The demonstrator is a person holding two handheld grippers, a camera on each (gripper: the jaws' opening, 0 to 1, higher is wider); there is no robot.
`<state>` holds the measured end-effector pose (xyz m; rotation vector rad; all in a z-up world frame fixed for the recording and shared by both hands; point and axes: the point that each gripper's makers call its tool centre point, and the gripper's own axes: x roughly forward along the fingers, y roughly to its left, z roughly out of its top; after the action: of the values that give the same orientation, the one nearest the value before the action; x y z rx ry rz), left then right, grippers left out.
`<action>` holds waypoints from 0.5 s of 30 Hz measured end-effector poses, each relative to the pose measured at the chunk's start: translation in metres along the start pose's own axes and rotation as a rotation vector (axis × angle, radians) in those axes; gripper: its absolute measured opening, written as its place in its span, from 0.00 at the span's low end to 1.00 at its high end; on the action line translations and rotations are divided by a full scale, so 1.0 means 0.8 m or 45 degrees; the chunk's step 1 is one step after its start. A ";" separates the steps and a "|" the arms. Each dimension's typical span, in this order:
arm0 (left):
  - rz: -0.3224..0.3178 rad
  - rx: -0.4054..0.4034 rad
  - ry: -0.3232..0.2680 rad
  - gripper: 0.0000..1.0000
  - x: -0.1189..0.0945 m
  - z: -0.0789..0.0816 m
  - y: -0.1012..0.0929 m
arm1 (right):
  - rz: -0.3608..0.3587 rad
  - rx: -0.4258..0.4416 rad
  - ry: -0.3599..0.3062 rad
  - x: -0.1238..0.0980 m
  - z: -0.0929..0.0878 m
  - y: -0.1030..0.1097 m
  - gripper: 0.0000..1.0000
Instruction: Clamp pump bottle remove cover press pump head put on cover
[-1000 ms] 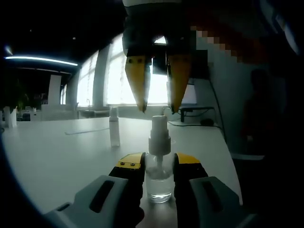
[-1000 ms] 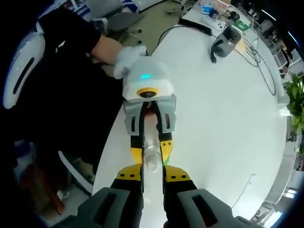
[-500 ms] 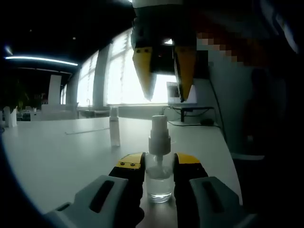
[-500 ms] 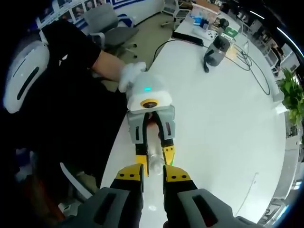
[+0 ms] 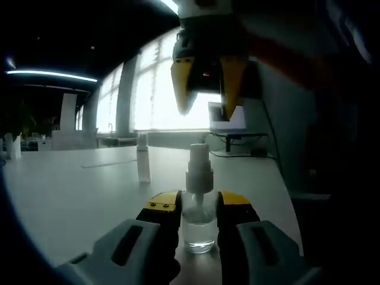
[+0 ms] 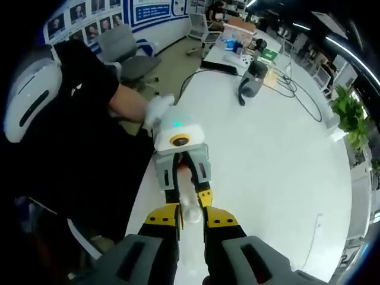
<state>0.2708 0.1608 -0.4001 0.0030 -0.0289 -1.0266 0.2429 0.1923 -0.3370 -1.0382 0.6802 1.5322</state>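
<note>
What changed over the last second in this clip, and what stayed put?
The right gripper rose away from the pump head, jaws empty and slightly apart. The left gripper stayed clamped on the pump bottle, which has not moved on the white table. The cover still stands behind it.

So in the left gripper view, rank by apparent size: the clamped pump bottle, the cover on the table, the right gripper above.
1. right gripper
2. pump bottle, nearest the camera
3. cover, farther off, so truly smaller is unsure
</note>
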 end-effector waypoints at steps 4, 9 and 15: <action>-0.001 -0.001 0.000 0.15 0.000 0.000 0.001 | -0.062 0.061 -0.123 -0.004 0.002 -0.008 0.12; -0.001 -0.001 0.001 0.15 0.000 -0.001 0.001 | -0.146 0.130 -0.246 -0.008 0.007 -0.022 0.11; 0.000 0.000 0.001 0.15 0.000 -0.001 0.001 | -0.201 0.175 -0.307 -0.006 0.002 -0.028 0.13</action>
<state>0.2716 0.1613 -0.4007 0.0036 -0.0280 -1.0269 0.2645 0.1969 -0.3295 -0.7697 0.5146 1.4234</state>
